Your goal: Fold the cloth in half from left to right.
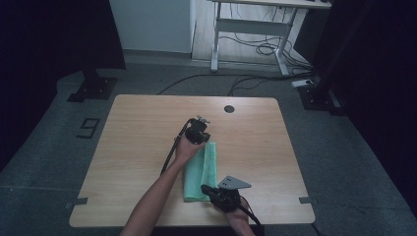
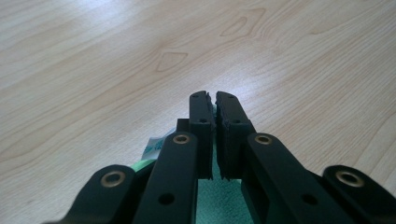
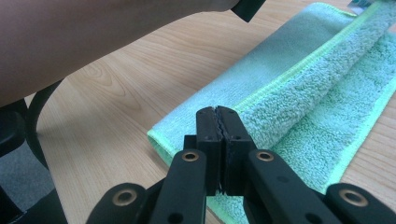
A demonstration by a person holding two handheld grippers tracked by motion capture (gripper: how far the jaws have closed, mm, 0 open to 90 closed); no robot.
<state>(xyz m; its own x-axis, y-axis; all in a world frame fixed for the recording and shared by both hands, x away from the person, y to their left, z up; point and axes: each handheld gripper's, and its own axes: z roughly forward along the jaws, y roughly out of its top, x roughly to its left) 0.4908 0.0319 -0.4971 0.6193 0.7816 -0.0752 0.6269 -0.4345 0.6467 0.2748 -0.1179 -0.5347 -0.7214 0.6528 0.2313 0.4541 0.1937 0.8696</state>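
Note:
A green towel (image 1: 200,169) lies folded into a long strip on the wooden table (image 1: 137,128), just right of centre. At its far end my left gripper (image 1: 203,142) is shut, with a sliver of green pinched between the jaws. In the left gripper view the gripper (image 2: 214,97) hides most of the towel (image 2: 215,205), and a white label (image 2: 154,145) peeks out on the left. My right gripper (image 1: 205,188) is at the near end. In the right gripper view the gripper (image 3: 217,111) is shut on the folded upper layer of the towel (image 3: 317,79).
A dark round grommet (image 1: 229,108) sits near the table's far edge. Beyond the table stand a white desk frame with loose cables (image 1: 255,44) and two black stand bases (image 1: 93,88) (image 1: 319,96). The person's left forearm (image 3: 93,37) crosses above the table beside the towel.

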